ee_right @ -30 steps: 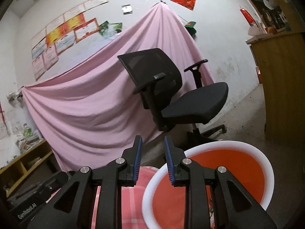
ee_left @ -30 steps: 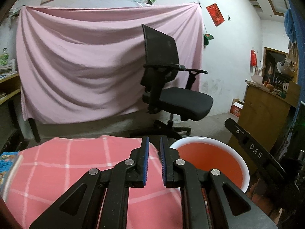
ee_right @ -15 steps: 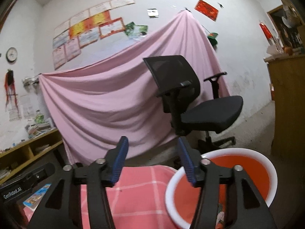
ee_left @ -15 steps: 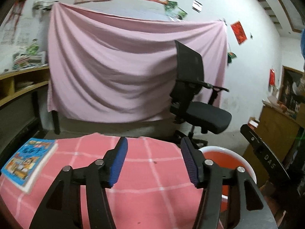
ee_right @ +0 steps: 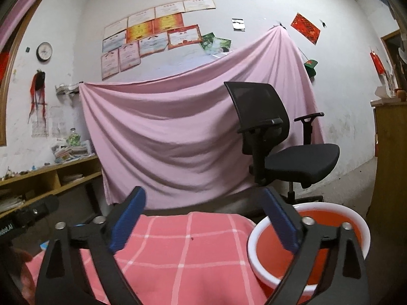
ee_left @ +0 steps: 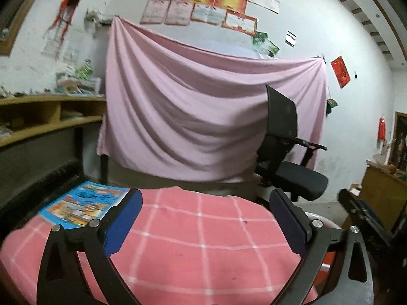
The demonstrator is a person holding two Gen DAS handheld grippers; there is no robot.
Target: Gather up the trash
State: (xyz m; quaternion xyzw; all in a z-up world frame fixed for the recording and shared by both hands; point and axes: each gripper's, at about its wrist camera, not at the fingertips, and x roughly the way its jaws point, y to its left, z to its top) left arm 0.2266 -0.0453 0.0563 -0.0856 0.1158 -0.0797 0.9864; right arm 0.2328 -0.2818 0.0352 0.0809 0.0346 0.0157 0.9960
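The left gripper [ee_left: 204, 202] is spread wide with nothing between its blue pads, over a pink checked cloth [ee_left: 193, 241] in the lower middle of the frame. A book [ee_left: 84, 204] lies at the cloth's left edge. The right gripper [ee_right: 203, 209] is also wide apart and empty. The orange bin [ee_right: 338, 223], white-rimmed, sits at lower right just beside the cloth; its contents are probably hidden behind the finger. An office chair [ee_right: 279, 147] stands before a pink sheet [ee_right: 165, 132].
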